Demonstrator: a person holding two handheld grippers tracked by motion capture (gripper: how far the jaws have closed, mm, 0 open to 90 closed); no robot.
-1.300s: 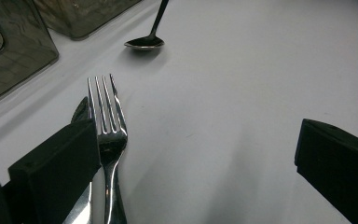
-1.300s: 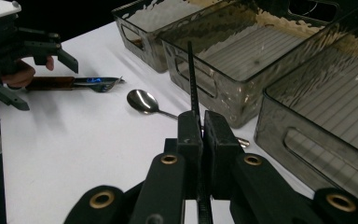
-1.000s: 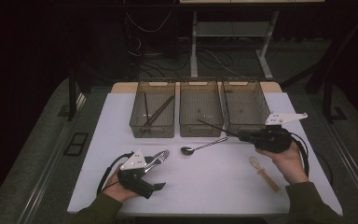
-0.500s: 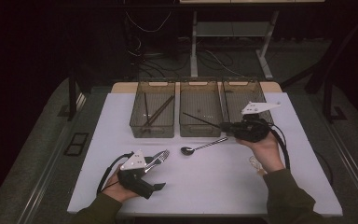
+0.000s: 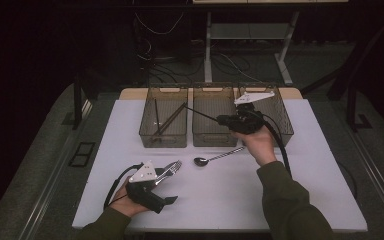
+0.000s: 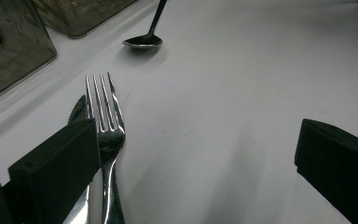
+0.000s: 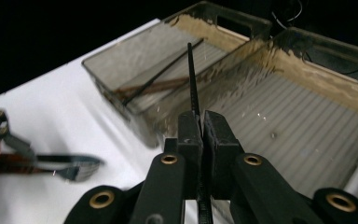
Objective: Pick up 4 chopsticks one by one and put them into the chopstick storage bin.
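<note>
Desk (image 5: 300, 200) carries three clear bins in a row along its far edge. My right claw (image 5: 221, 120) hangs over the front of the middle bin (image 5: 211, 136), jaws pressed together on a thin black chopstick (image 5: 200, 114). Its long axis runs level from my claw out to the left, and the free tip reaches over the wall between the middle bin and the left bin (image 5: 164, 137). That left bin already holds dark sticks of the same kind lying slantwise, so I judge it the target: it lies to the left of my right claw, along the line the stick already points. My right hand is plainly the nearer one to it.

My left claw (image 5: 170, 187) rests low at the near left of the desk, jaws standing wide apart, gripping nothing. A fork (image 6: 105, 126) lies against its left jaw, tines pointing away toward a spoon (image 5: 217, 156) on the open desk.
</note>
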